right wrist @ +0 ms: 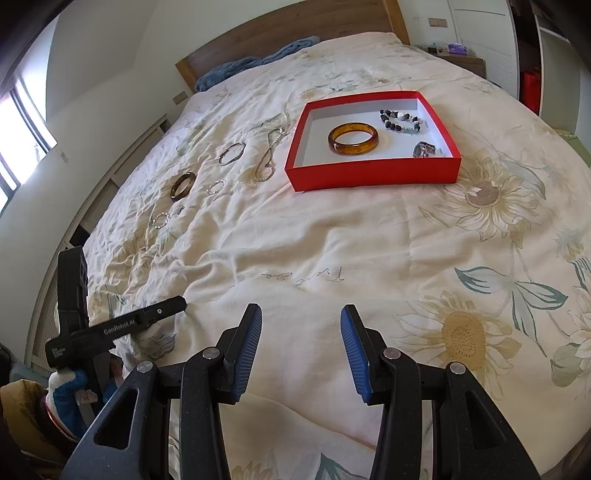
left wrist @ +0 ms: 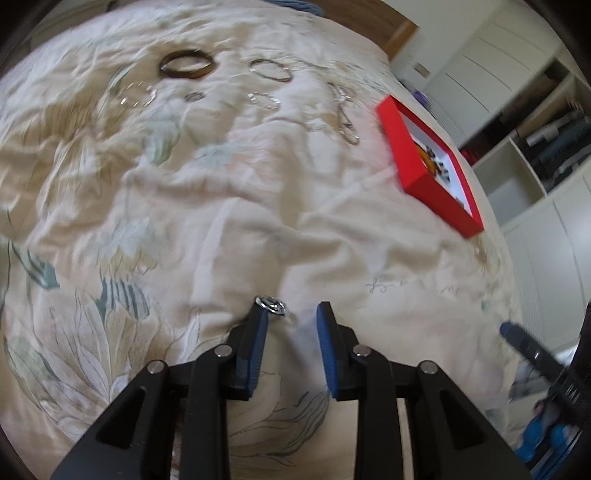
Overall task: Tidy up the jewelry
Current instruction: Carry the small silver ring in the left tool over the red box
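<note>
A red box (right wrist: 373, 170) lies on the bed and holds an amber bangle (right wrist: 353, 139), a bead bracelet (right wrist: 400, 120) and a ring (right wrist: 424, 149); it also shows in the left wrist view (left wrist: 421, 162). Loose on the quilt lie a dark bangle (left wrist: 186, 64), thin silver bangles (left wrist: 271, 70), a chain (left wrist: 345, 110) and small rings (left wrist: 263, 100). My left gripper (left wrist: 291, 314) is open, low over the quilt, with a small silver ring (left wrist: 272, 305) at its left fingertip. My right gripper (right wrist: 301, 317) is open and empty.
The floral quilt (right wrist: 332, 240) is wrinkled. A wooden headboard (right wrist: 280, 33) and a blue towel (right wrist: 255, 61) are at the far end. Wardrobe shelves (left wrist: 535, 140) stand beside the bed. The left gripper's body (right wrist: 110, 328) shows at the right view's lower left.
</note>
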### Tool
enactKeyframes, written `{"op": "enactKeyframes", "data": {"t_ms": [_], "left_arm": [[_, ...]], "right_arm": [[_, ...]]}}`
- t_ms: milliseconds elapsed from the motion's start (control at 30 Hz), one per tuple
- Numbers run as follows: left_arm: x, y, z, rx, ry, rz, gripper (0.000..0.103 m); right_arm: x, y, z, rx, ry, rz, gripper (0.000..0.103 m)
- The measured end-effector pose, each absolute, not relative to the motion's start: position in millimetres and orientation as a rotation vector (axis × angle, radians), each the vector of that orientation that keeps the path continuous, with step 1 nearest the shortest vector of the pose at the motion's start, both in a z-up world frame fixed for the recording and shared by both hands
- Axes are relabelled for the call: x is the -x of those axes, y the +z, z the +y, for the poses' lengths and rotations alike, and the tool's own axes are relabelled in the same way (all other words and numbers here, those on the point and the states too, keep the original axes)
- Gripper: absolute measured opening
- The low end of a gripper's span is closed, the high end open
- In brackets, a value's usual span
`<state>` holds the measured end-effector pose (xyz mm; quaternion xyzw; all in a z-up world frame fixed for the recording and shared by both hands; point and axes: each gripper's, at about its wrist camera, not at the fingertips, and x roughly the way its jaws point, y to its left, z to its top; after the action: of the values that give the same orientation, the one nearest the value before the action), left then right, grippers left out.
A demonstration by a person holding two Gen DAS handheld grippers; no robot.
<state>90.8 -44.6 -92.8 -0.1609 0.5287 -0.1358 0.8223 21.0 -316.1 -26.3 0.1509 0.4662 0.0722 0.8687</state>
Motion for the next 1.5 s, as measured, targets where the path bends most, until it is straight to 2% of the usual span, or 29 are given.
{"op": "enactKeyframes", "data": {"t_ms": [267,500,700,1100,1500], "left_arm": [[-94,-102,-26,0.542,-0.251,1.166,0.026],[-97,-116,-8,0.697,-0.209,1.207,0.005],[-95,-111,-10,0.683,-0.223,1.198,0.004],[-91,-59,-57,0.429,-0.345,1.096,0.004],[-158,-13,-168,0.323,-0.498,1.032,0.004]], "right_arm": [[-22,-26,-315,-0.308,0.148,0.979,0.044],[-22,-26,-316,-0.305,0.144,0.981,0.044],[-20,-23,-315,-0.299,0.150,0.972,0.044],[-8,-10,-336,-0.344,0.136,0.907,0.044],[1,-4,-400,-0.401,0.019,0.848,0.044]]}}
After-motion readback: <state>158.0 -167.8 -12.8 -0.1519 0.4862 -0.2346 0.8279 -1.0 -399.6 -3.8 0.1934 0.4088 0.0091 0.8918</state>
